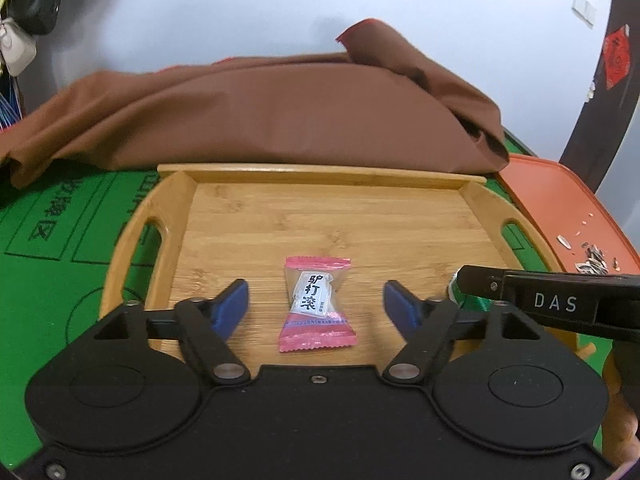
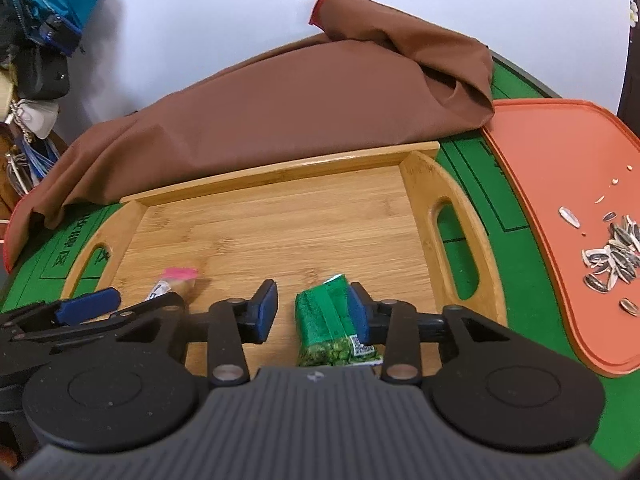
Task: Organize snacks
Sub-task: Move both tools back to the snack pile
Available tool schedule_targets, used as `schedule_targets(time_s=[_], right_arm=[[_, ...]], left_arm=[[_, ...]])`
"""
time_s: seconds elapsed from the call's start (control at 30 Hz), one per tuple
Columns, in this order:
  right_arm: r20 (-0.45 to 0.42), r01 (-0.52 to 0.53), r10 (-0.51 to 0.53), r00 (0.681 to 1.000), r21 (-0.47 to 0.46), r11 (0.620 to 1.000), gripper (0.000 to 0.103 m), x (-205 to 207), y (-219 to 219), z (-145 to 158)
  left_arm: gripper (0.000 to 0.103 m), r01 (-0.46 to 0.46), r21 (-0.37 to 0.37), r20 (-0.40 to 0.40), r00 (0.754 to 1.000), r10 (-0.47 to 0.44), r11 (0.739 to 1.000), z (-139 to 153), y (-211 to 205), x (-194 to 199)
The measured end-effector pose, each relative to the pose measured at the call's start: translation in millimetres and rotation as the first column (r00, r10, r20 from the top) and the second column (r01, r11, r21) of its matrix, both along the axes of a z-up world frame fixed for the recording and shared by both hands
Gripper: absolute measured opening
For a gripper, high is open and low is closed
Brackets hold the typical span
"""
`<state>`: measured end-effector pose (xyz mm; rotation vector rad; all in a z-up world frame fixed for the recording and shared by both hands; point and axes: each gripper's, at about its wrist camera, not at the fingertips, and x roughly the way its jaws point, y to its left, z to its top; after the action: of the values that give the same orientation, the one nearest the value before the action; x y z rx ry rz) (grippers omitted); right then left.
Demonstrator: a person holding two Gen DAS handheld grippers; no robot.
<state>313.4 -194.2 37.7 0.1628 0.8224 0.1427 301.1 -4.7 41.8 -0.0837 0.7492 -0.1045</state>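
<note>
The left claw [image 1: 316, 304] stood wide open above the near part of the wooden tray [image 1: 320, 216], gripping nothing; the pink-wrapped candy [image 1: 316, 304] lay flat on the tray between its blue pads [image 1: 232, 306], apart from both. The right claw [image 2: 312, 308] was also open, its right pad against the edge of the green snack packet [image 2: 328, 320], its left pad clear of it, so the packet rested on the tray rather than being clamped. In the right wrist view the candy [image 2: 176, 280] lay left of the packet, partly hidden by the left claw. The tray sat on the green desk [image 2: 480, 168]. Beyond its far rim lay a crumpled brown cloth [image 1: 280, 112]. To the right, an orange tray [image 2: 552, 160] carried scattered sunflower seed shells [image 2: 616, 252].
</note>
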Motion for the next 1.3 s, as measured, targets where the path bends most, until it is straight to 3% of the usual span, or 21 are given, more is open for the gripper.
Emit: schedule_targets(time_s=[0.17, 0.3, 0.73, 1.3], right_arm=[[0.051, -0.022, 0.023, 0.998, -0.03, 0.999, 0.071, -18, -1, 11], [0.09, -0.045, 0.05, 0.995, -0.058, 0.997, 0.081, -37, -3, 17], [0.167, -0.078, 0.099, 0.981, -0.127, 0.989, 0.096, -96, -15, 18], [0.111, -0.139, 0.157, 0.981, -0.16, 0.977, 0.103, -150, -37, -5]], left_arm=[[0.088, 0.017, 0.003, 0.04, 0.999, -0.017, 1.0, 9, 2, -24], [0.102, 0.033, -0.002, 0.077, 0.996, -0.033, 0.999, 14, 2, -46], [0.103, 0.037, 0.014, 0.1, 0.994, -0.039, 0.999, 8, 12, -112], [0.103, -0.021, 0.03, 0.127, 0.992, 0.017, 0.999, -6, 36, -191]])
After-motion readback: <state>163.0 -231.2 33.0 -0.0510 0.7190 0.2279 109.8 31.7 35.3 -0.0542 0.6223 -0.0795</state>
